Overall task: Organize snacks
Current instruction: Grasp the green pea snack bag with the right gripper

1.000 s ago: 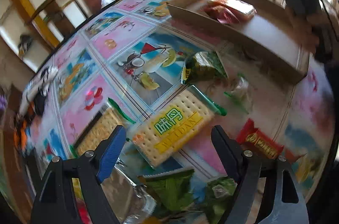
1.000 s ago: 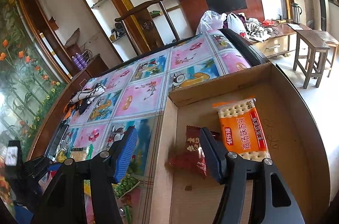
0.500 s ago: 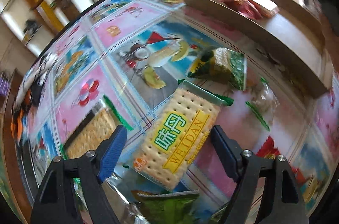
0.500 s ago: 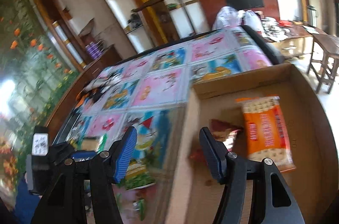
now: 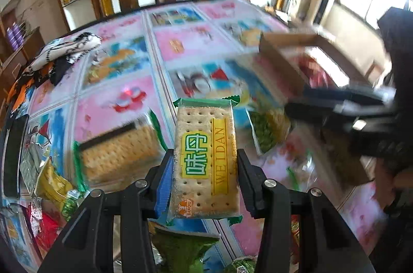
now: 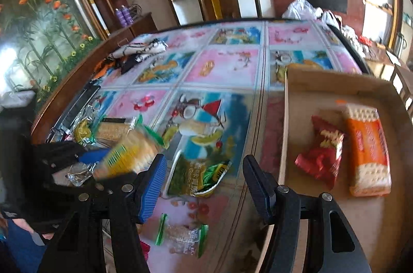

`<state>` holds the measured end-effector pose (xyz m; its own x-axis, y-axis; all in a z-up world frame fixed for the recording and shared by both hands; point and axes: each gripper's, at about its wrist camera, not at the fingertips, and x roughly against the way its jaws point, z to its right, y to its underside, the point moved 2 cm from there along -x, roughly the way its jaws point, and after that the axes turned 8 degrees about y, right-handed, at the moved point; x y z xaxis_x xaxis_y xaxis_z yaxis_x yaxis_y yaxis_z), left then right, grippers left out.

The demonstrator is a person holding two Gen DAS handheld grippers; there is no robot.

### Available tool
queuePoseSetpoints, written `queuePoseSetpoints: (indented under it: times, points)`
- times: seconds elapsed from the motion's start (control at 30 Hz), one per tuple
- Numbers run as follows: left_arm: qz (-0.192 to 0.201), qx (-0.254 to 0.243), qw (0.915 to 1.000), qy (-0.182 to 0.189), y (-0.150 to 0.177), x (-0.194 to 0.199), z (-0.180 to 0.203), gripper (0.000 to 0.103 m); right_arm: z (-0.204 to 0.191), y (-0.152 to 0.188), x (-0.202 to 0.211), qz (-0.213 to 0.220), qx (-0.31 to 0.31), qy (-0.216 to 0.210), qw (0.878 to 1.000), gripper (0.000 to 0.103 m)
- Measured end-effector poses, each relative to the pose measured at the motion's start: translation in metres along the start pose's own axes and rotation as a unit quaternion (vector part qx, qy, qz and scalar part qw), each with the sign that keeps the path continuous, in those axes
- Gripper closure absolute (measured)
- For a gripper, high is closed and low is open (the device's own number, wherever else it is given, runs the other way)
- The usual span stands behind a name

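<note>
Flat rectangular cracker pack (image 5: pixel 205 159), clear crinkly film with green crimped ends, yellow label, dotted biscuit face. Left gripper (image 5: pixel 205 169) jaws closing, both pads against the pack's long edges, pack off the glossy printed tablecloth (image 6: pixel 227 64). Shallow brown cardboard box (image 6: pixel 335 89) is the landmark: inside it a red crumpled foil pouch (image 6: pixel 321 154) and an orange cracker pack (image 6: pixel 367 149) side by side. Right gripper (image 6: pixel 204 175) jaws spread about halfway, nothing between, above a green pea packet (image 6: pixel 196 177) just left of the box wall.

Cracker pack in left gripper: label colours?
Yellow band, green characters, green wrapper ends on the cracker pack; left wrist view.
</note>
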<state>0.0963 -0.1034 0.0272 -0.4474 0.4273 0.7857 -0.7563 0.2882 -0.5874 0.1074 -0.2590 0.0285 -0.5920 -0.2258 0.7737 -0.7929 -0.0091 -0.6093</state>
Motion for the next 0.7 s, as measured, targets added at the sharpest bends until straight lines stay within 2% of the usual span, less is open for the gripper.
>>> queuePoseSetpoints:
  times: [0.1, 0.17, 0.3, 0.47, 0.57, 0.63, 0.7]
  points:
    - [0.018, 0.018, 0.9997, 0.003, -0.004, 0.006, -0.008, 0.058, -0.007, 0.002, -0.003, -0.004, -0.009, -0.008, 1.000, 0.038]
    - [0.021, 0.025, 0.9995, 0.005, -0.005, 0.008, -0.011, 0.058, -0.012, 0.003, -0.005, -0.002, -0.005, 0.003, 1.000, 0.038]
    - [0.026, 0.029, 0.9992, 0.006, -0.006, 0.010, -0.015, 0.058, -0.026, 0.006, -0.013, -0.004, 0.038, 0.038, 0.999, 0.038]
    - [0.029, 0.029, 0.9991, 0.013, -0.005, 0.013, -0.017, 0.058, -0.042, 0.013, -0.024, -0.020, 0.099, 0.046, 0.994, 0.036]
    - [0.028, 0.029, 0.9991, 0.013, -0.004, 0.014, -0.018, 0.058, -0.048, 0.020, -0.031, -0.039, 0.114, 0.042, 0.992, 0.033]
    - [0.028, 0.029, 0.9991, 0.014, -0.004, 0.014, -0.018, 0.058, -0.048, 0.023, -0.032, -0.045, 0.116, 0.039, 0.991, 0.036]
    - [0.029, 0.030, 0.9990, 0.014, -0.005, 0.013, -0.018, 0.058, -0.045, 0.021, -0.030, -0.044, 0.106, 0.033, 0.993, 0.044]
